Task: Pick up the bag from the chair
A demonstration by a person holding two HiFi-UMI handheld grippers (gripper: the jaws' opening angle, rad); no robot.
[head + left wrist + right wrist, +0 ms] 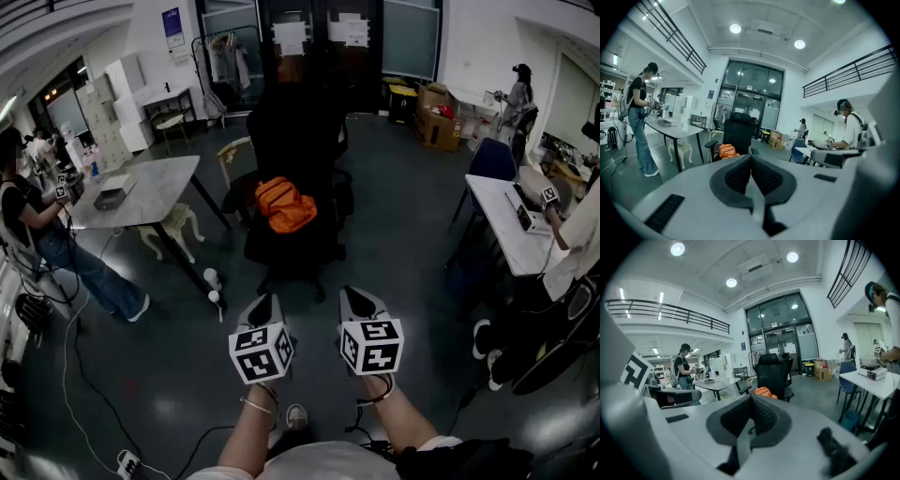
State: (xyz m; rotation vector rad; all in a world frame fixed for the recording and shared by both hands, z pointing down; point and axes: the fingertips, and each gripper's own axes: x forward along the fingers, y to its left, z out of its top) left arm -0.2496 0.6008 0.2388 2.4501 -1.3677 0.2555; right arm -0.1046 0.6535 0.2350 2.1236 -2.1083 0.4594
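In the left gripper view the bag [726, 151] is only half there, since its lower part sits behind the grey body of the left gripper [751, 157]. Same deal in the right gripper view: just the top of it pokes over the right gripper [751, 397]. From the head view the chair [295, 131] is so dark that its back and seat merge into one blob, and the bag covers part of the seat. The papers [290, 37] on the far doors [319, 66] are too small to read. A person [583, 230] at the right table [492, 202] is cut off by the picture's edge. The right gripper view also has a dark fuzzy smudge [834, 453] at the near right, and there's no telling what it is.
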